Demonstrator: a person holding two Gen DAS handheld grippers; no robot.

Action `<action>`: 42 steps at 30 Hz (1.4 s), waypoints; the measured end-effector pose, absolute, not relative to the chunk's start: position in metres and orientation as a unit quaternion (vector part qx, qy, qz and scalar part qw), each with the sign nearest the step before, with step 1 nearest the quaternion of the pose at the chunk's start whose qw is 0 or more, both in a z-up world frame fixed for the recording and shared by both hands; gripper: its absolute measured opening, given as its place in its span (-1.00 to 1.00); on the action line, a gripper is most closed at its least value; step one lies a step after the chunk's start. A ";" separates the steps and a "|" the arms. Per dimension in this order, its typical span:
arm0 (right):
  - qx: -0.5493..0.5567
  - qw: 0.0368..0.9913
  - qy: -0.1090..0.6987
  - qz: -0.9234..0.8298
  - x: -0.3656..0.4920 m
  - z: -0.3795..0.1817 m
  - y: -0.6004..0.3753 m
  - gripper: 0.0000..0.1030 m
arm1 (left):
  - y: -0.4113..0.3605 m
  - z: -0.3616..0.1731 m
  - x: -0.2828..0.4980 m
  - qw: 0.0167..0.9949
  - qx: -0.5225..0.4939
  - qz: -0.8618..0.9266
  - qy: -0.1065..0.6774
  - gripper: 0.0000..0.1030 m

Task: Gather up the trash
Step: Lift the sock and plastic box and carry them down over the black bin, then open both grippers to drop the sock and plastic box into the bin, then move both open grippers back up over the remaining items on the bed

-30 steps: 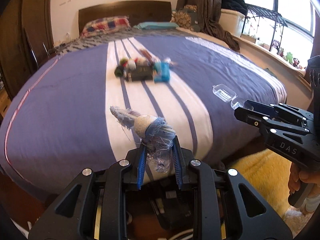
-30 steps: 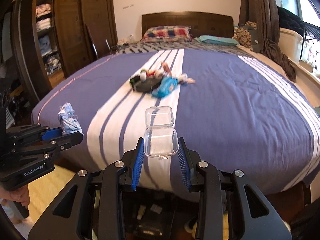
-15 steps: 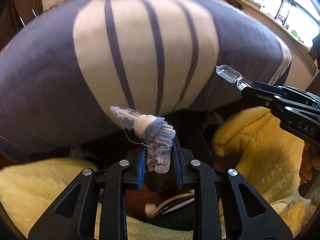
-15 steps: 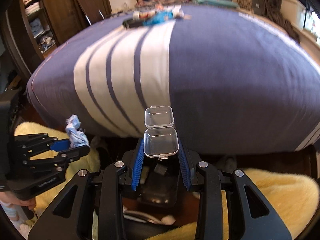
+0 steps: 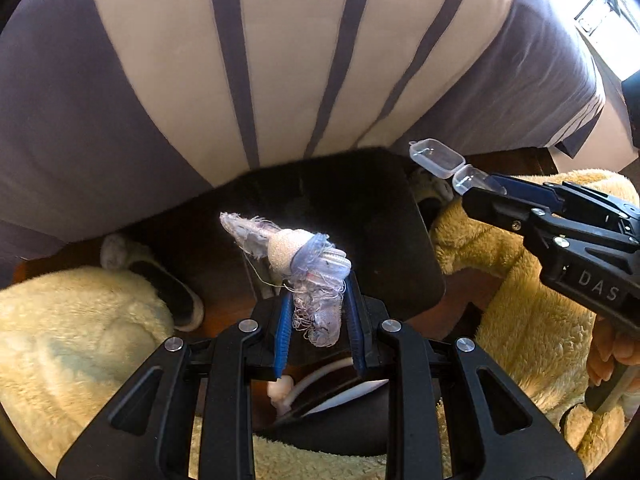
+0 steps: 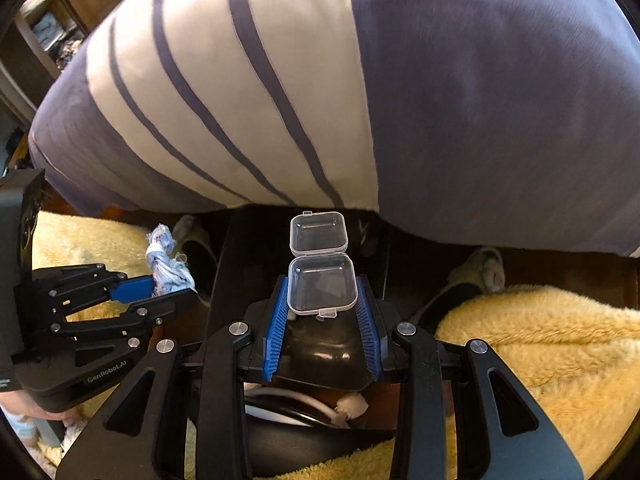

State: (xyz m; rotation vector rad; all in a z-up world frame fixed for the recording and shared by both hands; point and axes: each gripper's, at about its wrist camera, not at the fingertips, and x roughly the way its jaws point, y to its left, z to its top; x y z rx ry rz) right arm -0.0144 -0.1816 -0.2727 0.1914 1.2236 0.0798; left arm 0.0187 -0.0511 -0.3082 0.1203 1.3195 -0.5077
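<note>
Frayed blue and white threads make up the rag bundle point(image 5: 308, 276), a soft twisted lump with a pale woven band around its middle. The left gripper point(image 5: 318, 312) has its ribbed blue fingers point(image 5: 285, 328) clenched on the lower end of this bundle, so the bundle stands up and leans to the left. The right gripper point(image 6: 323, 308) grasps a small clear plastic case point(image 6: 322, 286) between its blue fingers point(image 6: 276, 328); the case is hard, square with round corners, and its hinged lid is folded open upward. I can see nothing inside the case.

Both grippers point steeply down over a black bin point(image 5: 360, 216), dark and smooth; what it contains is not clear. Fluffy yellow fabric point(image 6: 540, 344) lies on both sides, and a grey slipper point(image 5: 160, 280) rests on the floor beside the bin. The bed point(image 6: 440, 80), with a purple cover and cream stripes, fills the top of each view.

Compared with one second ago, both grippers are much lower: then they looked across the bed top with its pile of small things, now only the bed's edge shows. Both grips are unchanged.
</note>
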 end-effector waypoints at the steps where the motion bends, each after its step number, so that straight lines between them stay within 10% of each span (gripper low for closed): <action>1: 0.092 0.810 0.578 0.038 -0.014 -0.276 -0.182 -0.33 | -0.052 -0.313 0.020 0.754 0.052 -0.235 0.612 -0.56; 17: 0.114 0.783 0.611 0.029 0.003 -0.303 -0.182 -0.26 | -0.056 -0.333 0.031 0.734 0.046 -0.235 0.635 -0.29; 33: 0.104 0.849 0.517 -0.022 -0.002 -0.225 -0.212 0.67 | -0.031 -0.248 0.040 0.822 0.074 -0.183 0.535 0.54; 42: 0.081 0.896 0.434 -0.041 0.016 -0.149 -0.233 0.80 | -0.009 -0.165 0.065 0.880 0.075 -0.151 0.444 0.82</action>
